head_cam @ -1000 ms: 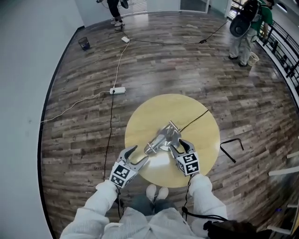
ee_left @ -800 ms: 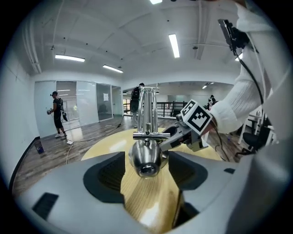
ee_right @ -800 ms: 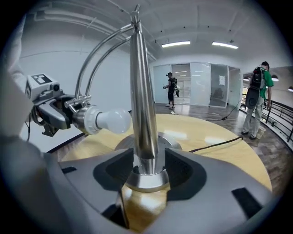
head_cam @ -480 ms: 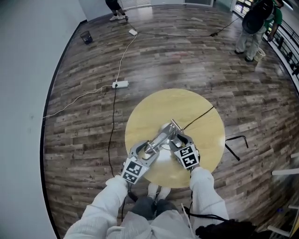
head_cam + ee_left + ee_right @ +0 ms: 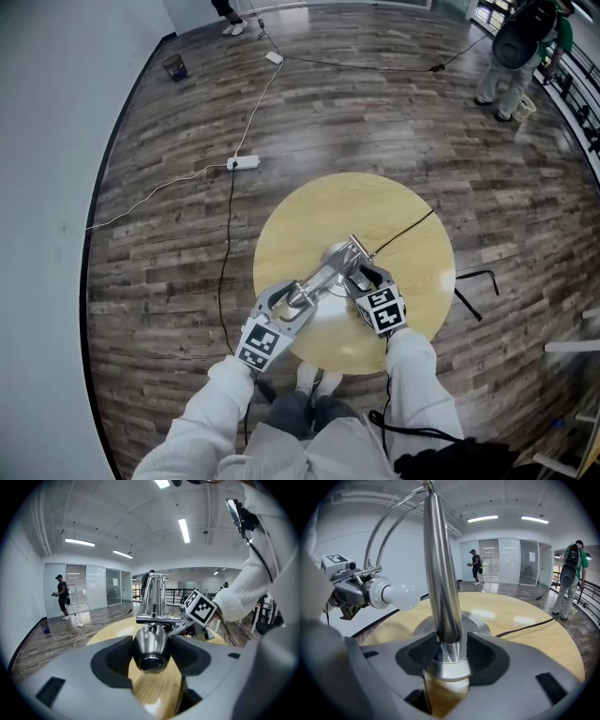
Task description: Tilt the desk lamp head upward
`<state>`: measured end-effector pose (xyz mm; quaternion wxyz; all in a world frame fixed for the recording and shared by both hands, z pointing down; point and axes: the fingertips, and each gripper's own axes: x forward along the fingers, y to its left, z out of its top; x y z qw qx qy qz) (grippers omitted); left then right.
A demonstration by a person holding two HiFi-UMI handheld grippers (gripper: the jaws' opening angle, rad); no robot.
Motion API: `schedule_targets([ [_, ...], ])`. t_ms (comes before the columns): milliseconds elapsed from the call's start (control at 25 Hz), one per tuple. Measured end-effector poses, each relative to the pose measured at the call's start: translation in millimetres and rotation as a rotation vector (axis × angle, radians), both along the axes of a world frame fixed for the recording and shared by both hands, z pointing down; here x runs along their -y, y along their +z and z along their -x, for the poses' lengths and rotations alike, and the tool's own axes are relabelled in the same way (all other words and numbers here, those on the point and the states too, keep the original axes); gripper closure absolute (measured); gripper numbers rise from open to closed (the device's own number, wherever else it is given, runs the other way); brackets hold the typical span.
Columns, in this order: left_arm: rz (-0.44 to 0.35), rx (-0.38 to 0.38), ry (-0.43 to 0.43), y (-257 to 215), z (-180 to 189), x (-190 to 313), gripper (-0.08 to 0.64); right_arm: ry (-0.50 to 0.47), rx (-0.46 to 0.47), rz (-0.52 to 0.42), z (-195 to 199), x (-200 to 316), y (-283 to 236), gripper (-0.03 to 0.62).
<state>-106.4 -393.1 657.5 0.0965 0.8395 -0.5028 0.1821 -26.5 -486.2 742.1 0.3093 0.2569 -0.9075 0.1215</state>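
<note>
left gripper [image 5: 286,300] is in off the near table edge since 1 s ago and now sits on the lamp head [image 5: 150,648]. right gripper [image 5: 364,277] is on the stem [image 5: 440,597] in both frames.

status: approach done, tilt not started as far as i can judge. head reads roughly level, bulb [image 5: 396,597] pointing sideways. left to do: finish the grip, rotate the head up.

fingers: left jaws are closing, chrome head between them, pads look to be meeting both its sides. right jaws are clamped on the stem just above the base [image 5: 480,620], bracing it.

lamp stands near the middle of the round table [image 5: 309,220].

pose: left forearm comes in from lower left, angled toward the lamp. right forearm runs almost straight up, marker cube facing up.
</note>
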Motion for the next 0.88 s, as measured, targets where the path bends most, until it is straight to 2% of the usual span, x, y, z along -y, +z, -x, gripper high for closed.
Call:
schedule_targets([
  [200, -0.035, -0.013, 0.008, -31, 14, -20, 0.307, -0.002, -0.003, 0.006, 3, -1, -2, 0.391],
  [400, -0.103, -0.008, 0.019, -76, 21, -40, 0.308, -0.01, -0.02, 0.016, 1, -2, -1, 0.391],
  [720, -0.195, 0.048, 0.036, -155, 15, -56, 0.308, -0.022, -0.032, 0.038, -3, -7, -2, 0.391],
  [880, -0.235, 0.041, 0.031, -186, 12, -53, 0.311, -0.031, -0.037, 0.042, -2, -4, -4, 0.391],
])
